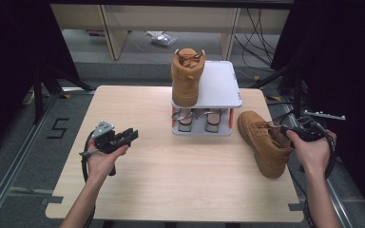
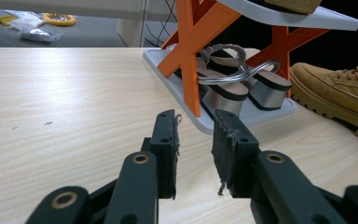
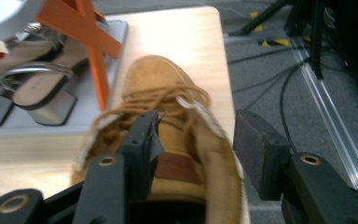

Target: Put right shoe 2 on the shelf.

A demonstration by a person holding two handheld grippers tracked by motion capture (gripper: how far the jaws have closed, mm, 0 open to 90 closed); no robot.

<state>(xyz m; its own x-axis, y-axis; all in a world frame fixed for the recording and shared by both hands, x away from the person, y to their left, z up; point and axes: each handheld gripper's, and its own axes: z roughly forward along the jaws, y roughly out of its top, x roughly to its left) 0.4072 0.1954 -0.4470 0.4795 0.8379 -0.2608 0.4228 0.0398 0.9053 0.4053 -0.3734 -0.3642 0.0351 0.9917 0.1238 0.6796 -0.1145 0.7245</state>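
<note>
High view: tabletop [image 1: 171, 180] is carrying a grey two-tier rack [image 1: 218, 85], one tan boot [image 1: 187, 76] standing on its top shelf, sandals [image 1: 199, 121] sitting below. The second boot [image 1: 264, 140] is resting on the tabletop just right of the rack. Right gripper [image 3: 198, 144] is straddling its collar, jaws wide, one inside the opening, one outside, pads not yet pressing. Left gripper [image 2: 193, 149] is hovering part-open, holding nothing. Judgement: seat deeper on the collar wall before squeezing, so the boot is not tipping on lift
</note>
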